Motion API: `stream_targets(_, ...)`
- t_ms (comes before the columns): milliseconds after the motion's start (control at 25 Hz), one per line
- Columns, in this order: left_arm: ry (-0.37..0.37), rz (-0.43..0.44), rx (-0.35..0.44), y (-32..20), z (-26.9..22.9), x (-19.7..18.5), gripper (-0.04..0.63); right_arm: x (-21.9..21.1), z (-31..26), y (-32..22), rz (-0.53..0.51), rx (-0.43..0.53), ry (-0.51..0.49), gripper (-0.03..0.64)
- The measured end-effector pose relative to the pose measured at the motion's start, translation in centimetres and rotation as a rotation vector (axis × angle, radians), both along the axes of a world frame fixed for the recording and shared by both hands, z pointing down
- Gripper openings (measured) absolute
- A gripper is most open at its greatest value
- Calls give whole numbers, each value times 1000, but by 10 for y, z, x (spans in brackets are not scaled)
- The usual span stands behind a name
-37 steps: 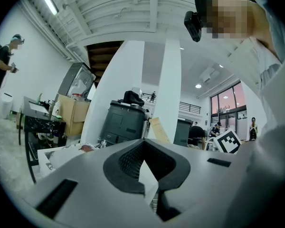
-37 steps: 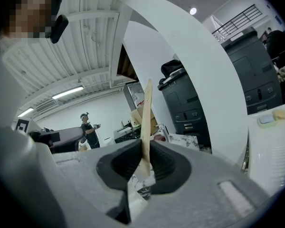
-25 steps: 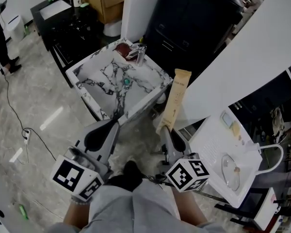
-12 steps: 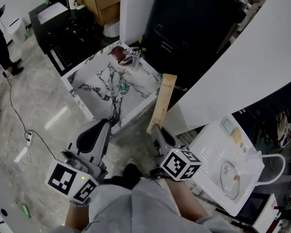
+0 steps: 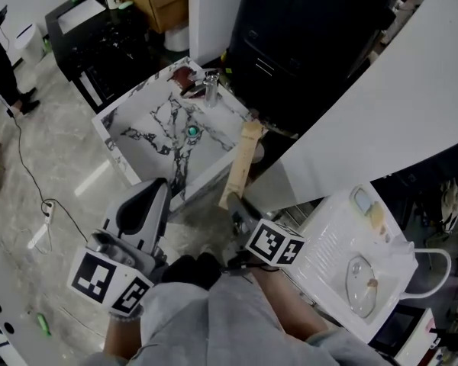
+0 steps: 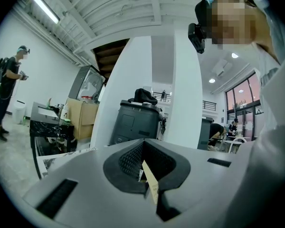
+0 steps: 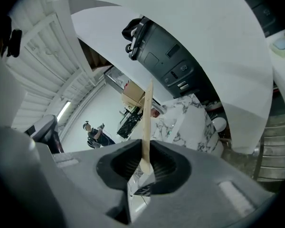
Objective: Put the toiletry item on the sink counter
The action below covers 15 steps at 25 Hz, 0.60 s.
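- My right tongs [image 5: 233, 204] are clamped on the lower end of the box [image 5: 242, 158], a long, flat tan carton.
- In the right gripper view the box stands thin edge on from the hollow between the jaws, with both pads pressed to its faces.
- The box is up in the air and leans a little to the right. It rests on nothing.
- From the head view its top end shows against the near right corner of the sink [image 5: 149, 128]. The rest of it shows over the floor [image 5: 53, 166] in front of that corner.
- My left tongs [image 5: 156, 191] are drawn together and hang low on the left, just in front of the sink's near edge and well apart from the box.
- In the left gripper view a tan sliver with print shows in the hollow between the jaws. I cannot tell whether it sits in the tongs or lies beyond them. The head view shows nothing sticking out of them.
- The sink is white with black veining. It has a metal tap [image 5: 211, 88] at its far rim and a green plug [image 5: 191, 131] in the basin.
- A black cabinet [image 5: 313, 44] stands just behind the sink.
- A white unit [image 5: 343, 235] sits low on my right.
- A cable [image 5: 23, 174] trails over the floor on the left.
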<state>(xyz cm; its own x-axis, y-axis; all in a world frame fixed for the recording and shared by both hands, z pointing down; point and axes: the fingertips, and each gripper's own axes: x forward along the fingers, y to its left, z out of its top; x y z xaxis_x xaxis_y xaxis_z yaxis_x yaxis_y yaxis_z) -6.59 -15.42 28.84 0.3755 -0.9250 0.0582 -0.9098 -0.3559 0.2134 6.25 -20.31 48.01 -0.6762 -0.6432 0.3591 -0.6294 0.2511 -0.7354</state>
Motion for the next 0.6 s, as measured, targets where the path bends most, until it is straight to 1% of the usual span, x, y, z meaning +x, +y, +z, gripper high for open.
stream_targets(200,-7,9,-4,-9,1,1,5,-5,19,-5,19,-79,-60,48)
stream_targets(440,-13,61,-4,-23,0,4,5,-9,37,-9,65,-152,-105,46)
stream_targets(600,-14,93,-1,-34,-2,0,5,-13,48,-16,113,-191,-130,48)
